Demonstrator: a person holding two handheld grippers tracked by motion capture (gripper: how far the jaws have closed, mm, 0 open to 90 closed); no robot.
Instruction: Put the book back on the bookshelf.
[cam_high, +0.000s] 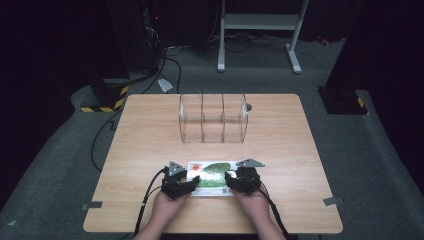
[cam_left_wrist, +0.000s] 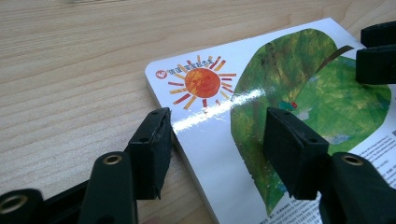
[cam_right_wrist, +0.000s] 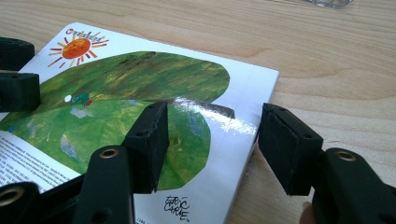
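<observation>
A picture book (cam_high: 212, 176) lies flat near the table's front edge; its glossy cover shows a green leaf and an orange sun. My left gripper (cam_high: 192, 181) is at the book's left end. In the left gripper view (cam_left_wrist: 219, 144) one jaw rests on the wood beside the book (cam_left_wrist: 280, 84) and the other stands over the cover, with a gap between them. My right gripper (cam_high: 230, 179) is at the right end. There too (cam_right_wrist: 212, 147) the jaws straddle the edge of the book (cam_right_wrist: 130, 84), one over the leaf and one over bare wood. Neither pair presses on the book.
A clear plastic organizer (cam_high: 213, 118) with three compartments stands upright at the middle of the wooden table (cam_high: 150, 130), beyond the book. Cables trail from both grippers over the front edge. Dark floor, a white frame and equipment lie beyond the table.
</observation>
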